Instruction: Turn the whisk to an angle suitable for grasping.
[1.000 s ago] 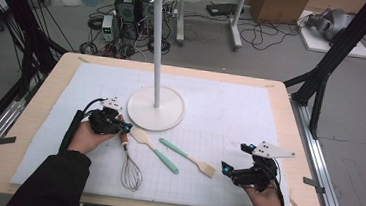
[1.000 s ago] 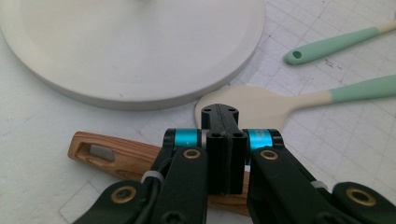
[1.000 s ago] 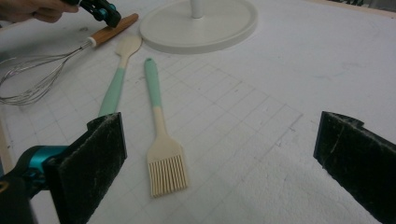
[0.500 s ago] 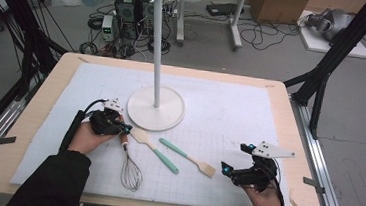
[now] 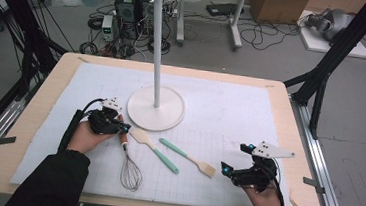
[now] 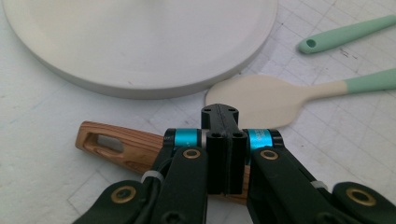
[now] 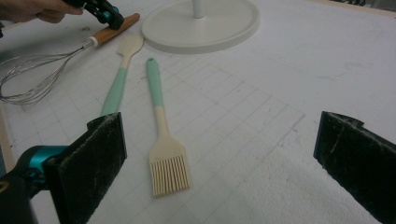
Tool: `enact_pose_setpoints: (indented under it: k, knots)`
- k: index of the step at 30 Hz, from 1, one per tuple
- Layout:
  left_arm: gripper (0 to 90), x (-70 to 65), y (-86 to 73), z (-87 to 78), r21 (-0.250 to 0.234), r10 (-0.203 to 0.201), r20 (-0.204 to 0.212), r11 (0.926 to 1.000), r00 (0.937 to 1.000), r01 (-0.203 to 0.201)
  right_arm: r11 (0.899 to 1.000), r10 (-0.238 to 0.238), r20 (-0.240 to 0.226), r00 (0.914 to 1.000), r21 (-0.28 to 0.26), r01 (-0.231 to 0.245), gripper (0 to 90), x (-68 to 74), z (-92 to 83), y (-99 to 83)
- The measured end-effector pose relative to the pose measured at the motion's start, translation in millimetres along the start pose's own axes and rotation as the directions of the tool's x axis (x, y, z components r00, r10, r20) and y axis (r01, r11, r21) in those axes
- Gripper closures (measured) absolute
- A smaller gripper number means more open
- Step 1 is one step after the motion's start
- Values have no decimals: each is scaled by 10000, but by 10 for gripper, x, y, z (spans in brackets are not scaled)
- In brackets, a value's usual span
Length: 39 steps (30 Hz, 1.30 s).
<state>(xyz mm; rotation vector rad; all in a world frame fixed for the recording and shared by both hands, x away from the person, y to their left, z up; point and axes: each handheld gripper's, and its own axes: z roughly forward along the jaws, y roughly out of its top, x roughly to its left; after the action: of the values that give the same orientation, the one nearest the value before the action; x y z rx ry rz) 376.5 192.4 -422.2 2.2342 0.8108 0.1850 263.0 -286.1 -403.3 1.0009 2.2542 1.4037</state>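
From the high view, a wooden table (image 5: pixel 29 119) covered by a white gridded mat (image 5: pixel 230 117) is seen, with cables and boxes on the grey floor behind. The left gripper (image 5: pixel 121 126) is closed on the whisk (image 5: pixel 129 166) handle beside the white stand base (image 5: pixel 155 114).

In the left gripper view, the jaws are pressed together over the wooden handle, seemingly clamping it.

In the right gripper view, the right gripper (image 7: pixel 219 163) is held wide open and empty above the mat, near a pastry brush (image 7: pixel 163 140) and a spatula (image 7: pixel 119 79).
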Motion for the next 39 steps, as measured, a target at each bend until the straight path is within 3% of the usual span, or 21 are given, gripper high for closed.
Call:
enact_pose_setpoints:
  k: [10,18,25,39]
  knots:
    - [895,135,-17,38,-448,-483,-346,9979,9982,467,10000,61,-30,10000,65,-60,10,8,14,-2]
    - [895,153,12,133,-28,-295,-932,9996,9952,294,10000,-28,-36,10000,13,28,10,6,12,1]
    - [895,200,-18,73,-31,-491,-1021,9988,9936,490,10000,-21,-62,10000,12,21,10,5,13,2]
    - [895,240,-127,-40,243,-415,-1122,9987,9928,445,10000,-33,-65,10000,-18,33,9,14,14,7]
